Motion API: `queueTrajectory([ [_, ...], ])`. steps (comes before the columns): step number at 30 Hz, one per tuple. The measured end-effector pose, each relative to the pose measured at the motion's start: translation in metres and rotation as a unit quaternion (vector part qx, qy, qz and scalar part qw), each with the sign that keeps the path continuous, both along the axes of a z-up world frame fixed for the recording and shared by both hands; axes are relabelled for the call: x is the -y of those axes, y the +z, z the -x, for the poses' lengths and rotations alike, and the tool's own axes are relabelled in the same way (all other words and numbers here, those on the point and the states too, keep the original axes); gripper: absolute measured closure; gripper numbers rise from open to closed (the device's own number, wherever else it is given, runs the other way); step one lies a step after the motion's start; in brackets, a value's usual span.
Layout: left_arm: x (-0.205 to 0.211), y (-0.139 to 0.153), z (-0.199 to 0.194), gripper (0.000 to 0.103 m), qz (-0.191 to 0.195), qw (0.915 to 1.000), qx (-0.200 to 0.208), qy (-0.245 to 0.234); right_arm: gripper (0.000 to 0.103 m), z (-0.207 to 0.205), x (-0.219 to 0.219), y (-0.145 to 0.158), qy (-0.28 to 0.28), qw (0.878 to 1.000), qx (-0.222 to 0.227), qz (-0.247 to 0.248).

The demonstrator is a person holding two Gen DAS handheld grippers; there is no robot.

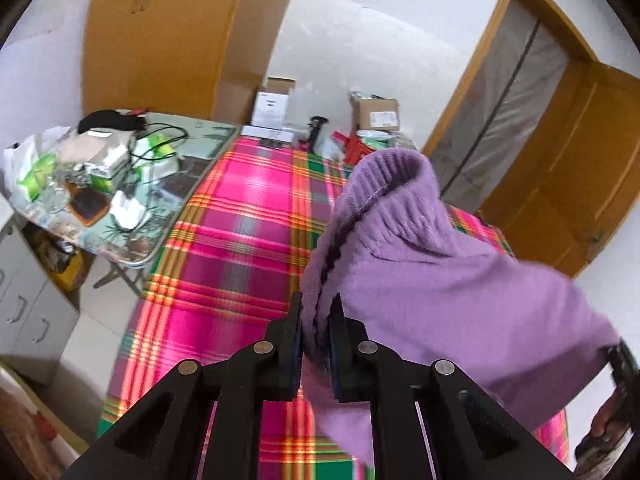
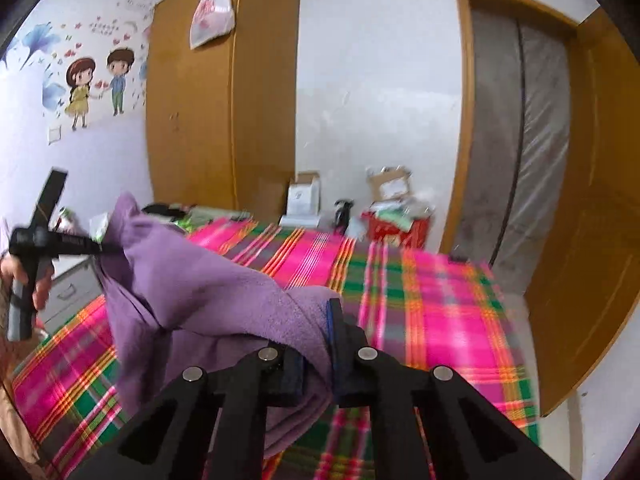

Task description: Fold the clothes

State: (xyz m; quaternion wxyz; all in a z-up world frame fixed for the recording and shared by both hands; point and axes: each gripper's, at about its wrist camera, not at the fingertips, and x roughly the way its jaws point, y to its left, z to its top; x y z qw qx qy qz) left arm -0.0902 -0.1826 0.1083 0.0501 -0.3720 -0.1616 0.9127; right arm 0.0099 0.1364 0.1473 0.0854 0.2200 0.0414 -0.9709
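Purple sweater [image 1: 420,264] hangs bunched above the plaid bed [image 1: 240,240], pinched at either end, my left gripper [image 1: 316,320] and right gripper [image 2: 320,328] each clamped on cloth, so I judge no neat fold is laid down.

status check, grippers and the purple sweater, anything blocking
Left gripper shut on purple sweater. Right gripper shut on it too. Sweater lifted between both above the plaid bedspread. Nothing in the way.

Fuzzy purple sweater [image 1: 440,272], bunched, ribbed hem uppermost, aloft above plaid bed
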Motion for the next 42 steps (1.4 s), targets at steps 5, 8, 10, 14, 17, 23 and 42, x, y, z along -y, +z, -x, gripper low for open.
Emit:
queueTrajectory([
  [5,-0.004,-0.004,0.003,0.092,-0.006,1.0,-0.001,-0.003,0.093,0.014,-0.015,-0.003,0.002,0.999,0.049,0.015],
  [8,0.0,-0.013,0.008,0.092,-0.003,0.9999,0.009,0.004,0.093,0.034,-0.023,-0.022,-0.01,0.995,0.096,0.027],
  [10,0.001,-0.018,0.011,0.092,0.0,0.9999,0.014,0.01,0.093,0.048,-0.028,-0.035,-0.027,0.992,0.115,0.04],
  [14,0.006,-0.022,0.024,0.092,0.001,0.9996,0.018,0.023,0.093,0.065,-0.034,-0.042,-0.048,0.992,0.105,0.046],
  [17,0.009,-0.021,0.038,0.092,0.0,0.9994,0.016,0.032,0.093,0.074,-0.028,-0.039,-0.058,0.994,0.084,0.026],
  [23,0.013,-0.046,0.067,0.092,0.001,0.9979,0.049,0.042,0.093,0.108,-0.013,-0.057,-0.085,0.99,0.111,-0.016],
  [42,-0.006,-0.034,0.016,0.066,-0.027,0.9981,0.056,-0.006,0.082,0.074,-0.011,-0.053,-0.085,0.99,0.109,-0.007],
])
